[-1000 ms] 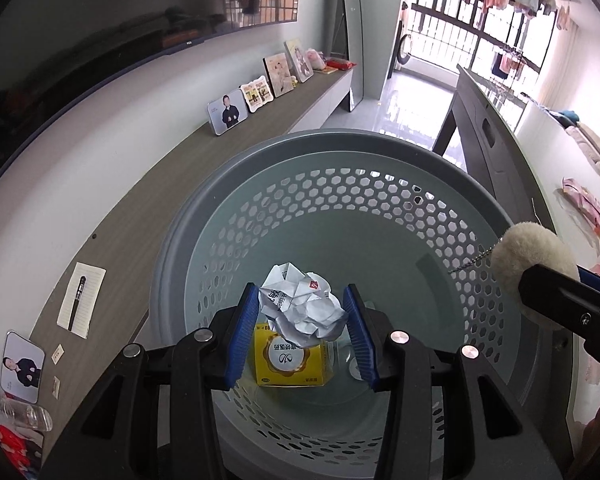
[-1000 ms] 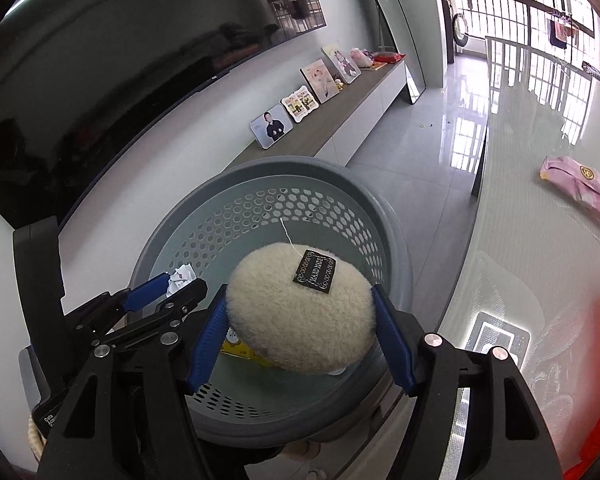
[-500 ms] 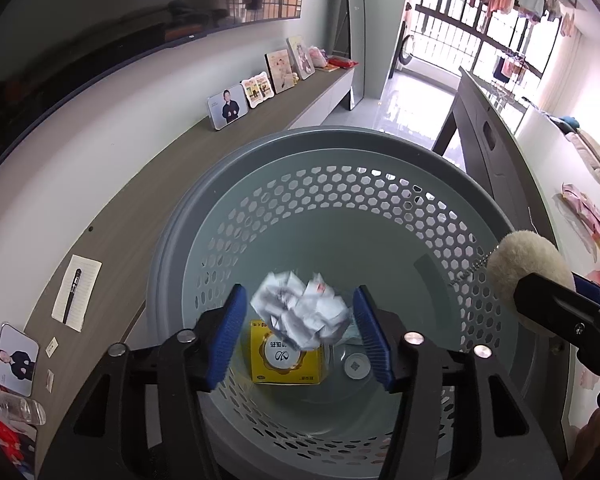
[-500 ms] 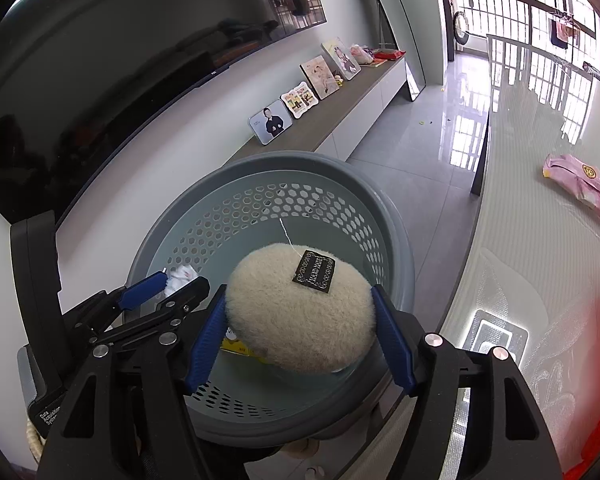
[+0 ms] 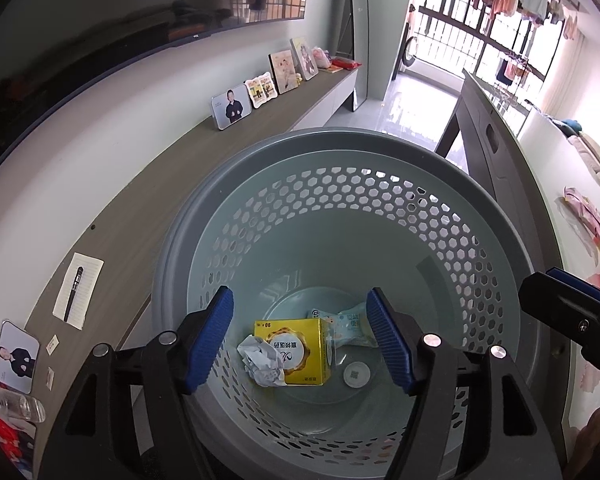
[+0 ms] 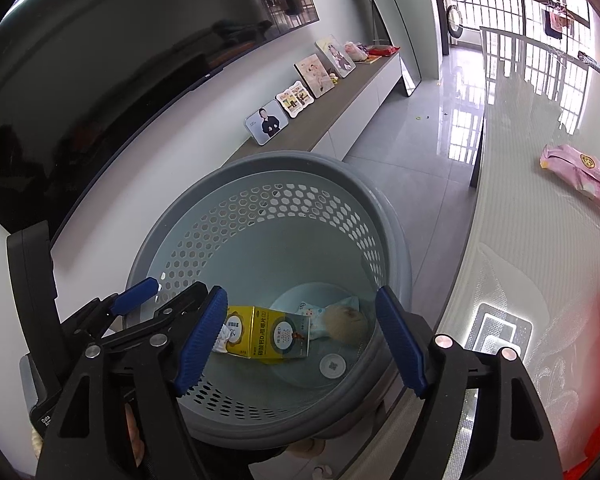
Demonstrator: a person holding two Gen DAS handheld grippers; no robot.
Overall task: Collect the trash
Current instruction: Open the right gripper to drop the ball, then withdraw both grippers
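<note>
I have my left gripper (image 5: 300,336) spread wide and holding nothing, above the grey basket (image 5: 228,184). At the bottom of the basket the crumpled paper (image 5: 262,362) lies touching the yellow box (image 5: 296,350), then a pale wrapper (image 5: 346,326), and the fluffy ball (image 6: 346,322) rests on it. My right gripper (image 6: 300,336) is wide too, also empty.
</note>
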